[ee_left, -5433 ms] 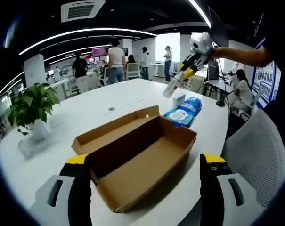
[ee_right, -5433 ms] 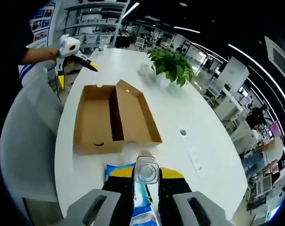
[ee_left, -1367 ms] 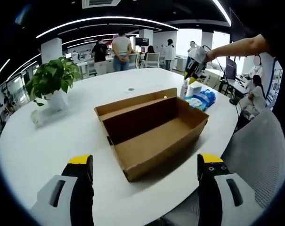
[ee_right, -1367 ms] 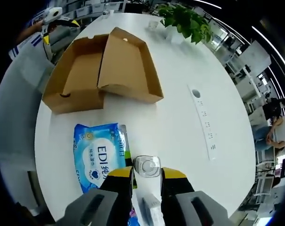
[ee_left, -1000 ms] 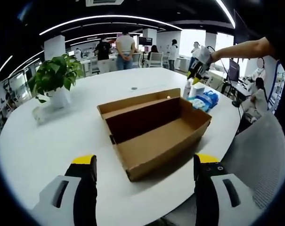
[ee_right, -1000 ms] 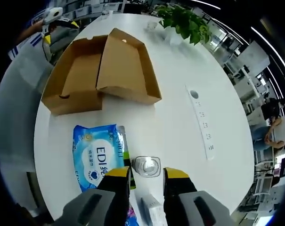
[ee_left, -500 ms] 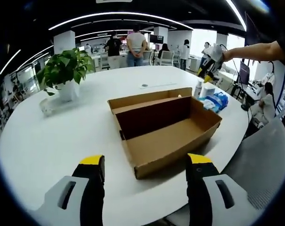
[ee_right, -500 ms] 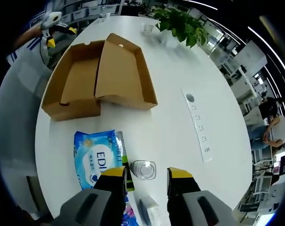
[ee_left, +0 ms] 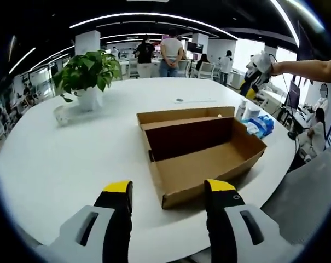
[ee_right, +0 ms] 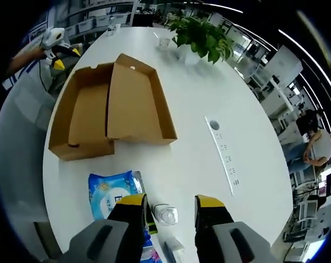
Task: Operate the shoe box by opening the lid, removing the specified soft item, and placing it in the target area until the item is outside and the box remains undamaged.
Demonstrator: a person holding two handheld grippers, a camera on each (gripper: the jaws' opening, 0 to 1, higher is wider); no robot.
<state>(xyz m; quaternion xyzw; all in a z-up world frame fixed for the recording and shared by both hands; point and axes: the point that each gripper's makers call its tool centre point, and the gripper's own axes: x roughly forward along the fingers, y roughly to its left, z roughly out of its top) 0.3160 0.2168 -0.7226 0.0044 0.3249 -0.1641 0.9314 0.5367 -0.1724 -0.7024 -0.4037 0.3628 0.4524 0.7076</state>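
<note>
The brown cardboard shoe box (ee_left: 209, 156) lies open on the white table, its lid (ee_right: 133, 98) folded back and its inside bare. My left gripper (ee_left: 169, 189) is open just short of the box's near corner, holding nothing. The blue wet-wipes pack (ee_right: 111, 201) lies flat on the table outside the box, also visible as the wipes pack (ee_left: 260, 126) beyond the box's far end. A clear bottle (ee_right: 165, 214) stands on the table beside the pack. My right gripper (ee_right: 168, 204) is open above the bottle, apart from it. In the left gripper view the right gripper (ee_left: 258, 63) hovers over the bottle (ee_left: 241, 109).
A potted plant (ee_left: 88, 71) and a small clear cup (ee_left: 60, 114) stand at the table's far side. A white power strip (ee_right: 223, 154) is set into the tabletop. A small white carton (ee_right: 174, 250) lies near the bottle. A grey chair (ee_left: 313, 192) stands by the table edge; people stand behind.
My right gripper opened, let go of the bottle on the table beside the wipes pack and rose away from it. The left gripper's jaws drew somewhat closer together, and its view shifted.
</note>
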